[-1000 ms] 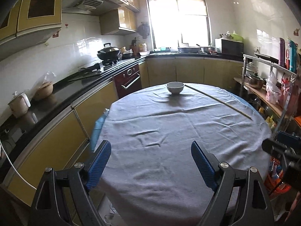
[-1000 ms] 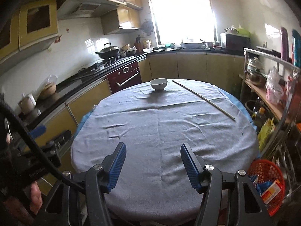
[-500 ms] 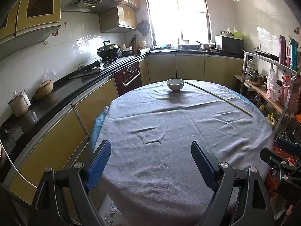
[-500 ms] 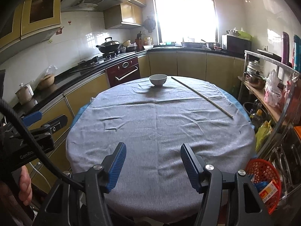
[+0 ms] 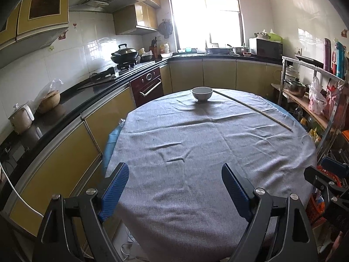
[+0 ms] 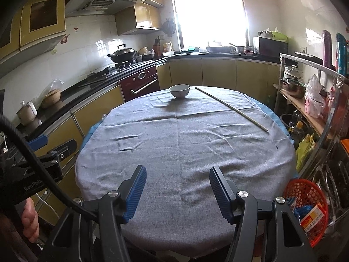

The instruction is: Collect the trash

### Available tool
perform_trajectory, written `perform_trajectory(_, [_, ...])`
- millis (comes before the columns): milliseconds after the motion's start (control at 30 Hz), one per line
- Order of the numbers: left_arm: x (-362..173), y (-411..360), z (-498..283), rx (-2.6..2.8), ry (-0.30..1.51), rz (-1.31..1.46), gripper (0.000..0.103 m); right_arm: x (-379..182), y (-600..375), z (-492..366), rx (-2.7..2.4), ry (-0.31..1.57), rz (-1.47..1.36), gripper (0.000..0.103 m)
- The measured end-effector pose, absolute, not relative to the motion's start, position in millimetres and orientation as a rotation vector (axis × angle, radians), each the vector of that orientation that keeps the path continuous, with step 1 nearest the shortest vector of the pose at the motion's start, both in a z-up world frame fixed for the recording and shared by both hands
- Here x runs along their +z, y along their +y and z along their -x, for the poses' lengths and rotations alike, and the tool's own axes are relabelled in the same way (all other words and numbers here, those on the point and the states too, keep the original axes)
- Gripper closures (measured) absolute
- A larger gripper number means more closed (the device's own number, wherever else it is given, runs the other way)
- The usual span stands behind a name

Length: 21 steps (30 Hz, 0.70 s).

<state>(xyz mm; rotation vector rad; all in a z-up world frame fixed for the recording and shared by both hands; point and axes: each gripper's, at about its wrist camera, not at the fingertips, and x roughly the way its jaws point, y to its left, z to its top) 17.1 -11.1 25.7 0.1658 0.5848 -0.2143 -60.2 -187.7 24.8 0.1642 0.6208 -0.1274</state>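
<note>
A round table with a grey cloth (image 5: 196, 152) (image 6: 185, 148) lies ahead. On it stand a white bowl (image 5: 202, 93) (image 6: 179, 90) at the far side and a long thin stick (image 5: 253, 109) (image 6: 231, 108) at the far right. A red mesh basket (image 6: 305, 209) with wrappers in it sits on the floor at the table's right. My left gripper (image 5: 174, 190) is open and empty over the table's near edge. My right gripper (image 6: 177, 188) is open and empty there too. No loose trash shows on the cloth.
A black counter with yellow cabinets (image 5: 65, 131) runs along the left, with a wok (image 5: 124, 55) and an oven (image 5: 148, 85). A metal shelf rack (image 6: 305, 100) with pots, bags and bottles stands on the right.
Both grippers have drawn back and risen slightly, so the table looks a little farther away. Both stay open and empty.
</note>
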Motion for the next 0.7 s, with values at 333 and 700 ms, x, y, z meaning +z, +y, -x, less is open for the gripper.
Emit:
perform_trajectory(333, [22.7, -14.1, -15.8, -0.218, 0.594, -0.171, 0.016, 24.8, -190.3, 62.6, -0.135, 0.615, -0.167, 0.039])
perform_trajectory(700, [19.8, -15.8, -15.6, -0.221, 0.603, -0.174, 0.016, 26.5, -193.1, 64.4, -0.142, 0.601, -0.178, 0.039])
